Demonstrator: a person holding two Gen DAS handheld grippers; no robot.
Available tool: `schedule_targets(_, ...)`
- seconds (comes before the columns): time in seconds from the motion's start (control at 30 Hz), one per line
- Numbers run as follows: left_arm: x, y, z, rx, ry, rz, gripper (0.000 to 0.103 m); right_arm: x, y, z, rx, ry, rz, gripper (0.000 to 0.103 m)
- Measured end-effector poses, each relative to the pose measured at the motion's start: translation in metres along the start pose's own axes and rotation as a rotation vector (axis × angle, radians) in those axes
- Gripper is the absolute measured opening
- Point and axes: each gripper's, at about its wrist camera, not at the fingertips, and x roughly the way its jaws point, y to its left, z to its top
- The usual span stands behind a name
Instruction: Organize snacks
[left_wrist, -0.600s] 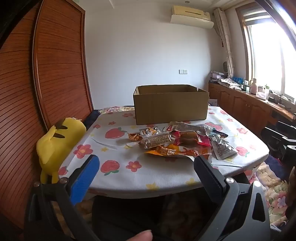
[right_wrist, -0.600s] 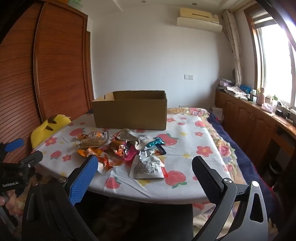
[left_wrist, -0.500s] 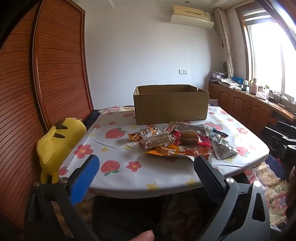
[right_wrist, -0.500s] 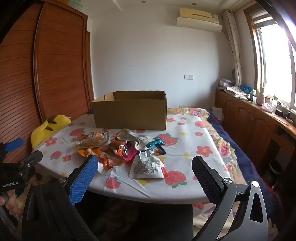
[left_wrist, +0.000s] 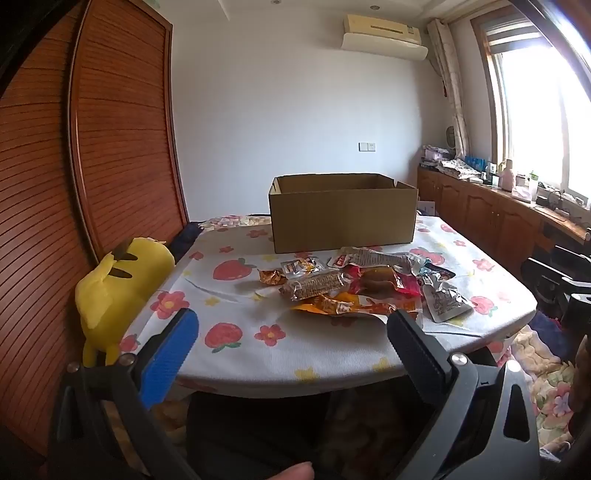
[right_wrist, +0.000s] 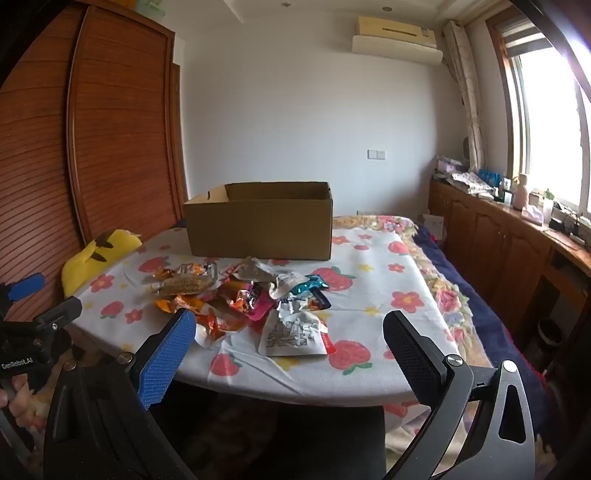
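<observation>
Ahead of both claws, well apart: table (left_wrist: 236, 354) under a strawberry-print cloth. Beyond the heap, farthest from the claws: cardboard box (left_wrist: 341, 218), top open, likely set there to receive packets. Between box and claws: snack pile (right_wrist: 243, 295), loose and overlapping, apparently dumped for sorting. Nearest the right gripper (right_wrist: 288, 345): a white pouch (right_wrist: 293, 330). Left gripper (left_wrist: 291, 343) likewise short of the table edge. Both spread wide, holding nothing, seemingly poised for a first pick.
</observation>
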Motion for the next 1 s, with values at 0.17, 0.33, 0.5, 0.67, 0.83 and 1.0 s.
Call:
schedule_targets(0.17, -0.0013, 0.0003, 0.0017, -0.002, -0.005, -0.002, 0.103, -0.0003, 0.0000, -0.0002, 0.000, 0.000, 0.002, 0.103)
schedule_targets(0.33, -0.0038, 0.0010, 0.0045, -0.005, -0.008, -0.001, 0.103, 0.0000, 0.0003, -0.0003, -0.001, 0.000, 0.001, 0.103)
schedule_targets(0.5, -0.0041, 0.0006, 0.0045, -0.004, -0.010, -0.002, 0.103, 0.0001, 0.0000, -0.0016, 0.000, -0.001, 0.000, 0.103)
schedule_targets(0.67, -0.0062, -0.0008, 0.0071, -0.001, -0.018, -0.004, 0.103, -0.0010, -0.0010, 0.0007, -0.001, -0.003, -0.001, 0.103)
schedule_targets(0.83, -0.0077, -0.0022, 0.0078, 0.008, -0.024, 0.000, 0.103, -0.0009, -0.0006, 0.0003, -0.002, -0.003, -0.001, 0.103)
schedule_targets(1.0, -0.0074, -0.0021, 0.0074, 0.006, -0.024, -0.002, 0.103, -0.0011, -0.0005, 0.0011, -0.002, -0.002, -0.001, 0.103)
